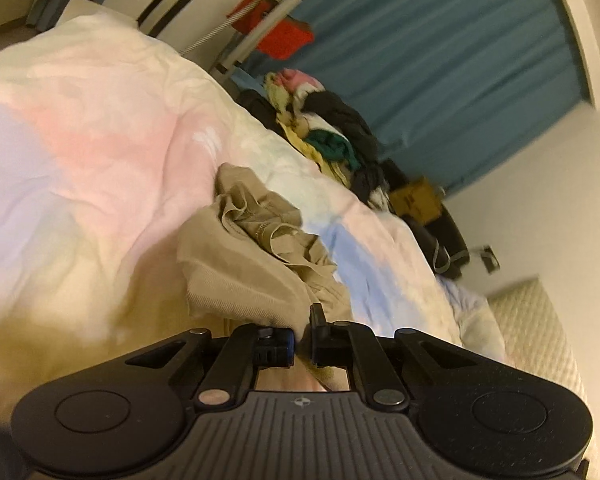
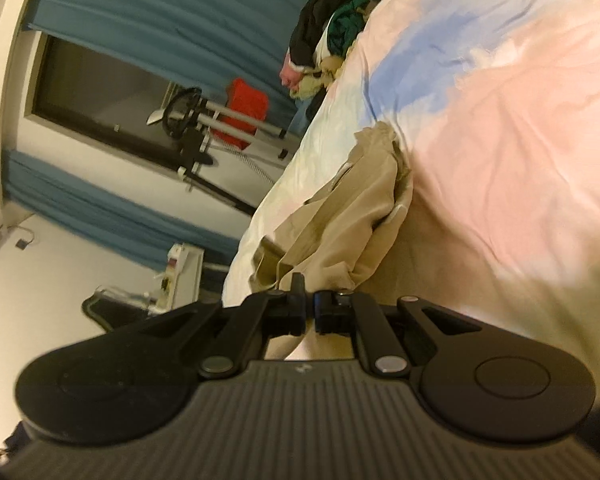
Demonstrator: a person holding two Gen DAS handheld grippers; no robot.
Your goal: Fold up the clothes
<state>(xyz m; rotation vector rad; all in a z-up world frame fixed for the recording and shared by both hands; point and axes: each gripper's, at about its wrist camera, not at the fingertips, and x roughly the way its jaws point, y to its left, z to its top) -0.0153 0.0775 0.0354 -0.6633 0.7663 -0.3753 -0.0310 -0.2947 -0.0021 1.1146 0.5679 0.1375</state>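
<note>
Both grippers, left gripper (image 1: pixel 303 334) and right gripper (image 2: pixel 309 307), pinch the beige garment (image 1: pixel 256 248); next, spread it flat on the bed (image 1: pixel 100 152).

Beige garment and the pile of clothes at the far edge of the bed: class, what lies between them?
Only bare pastel duvet separates the beige garment from the clothes pile, clearest in the left wrist view.

Distant clothes pile (image 1: pixel 328 136) blurred.
</note>
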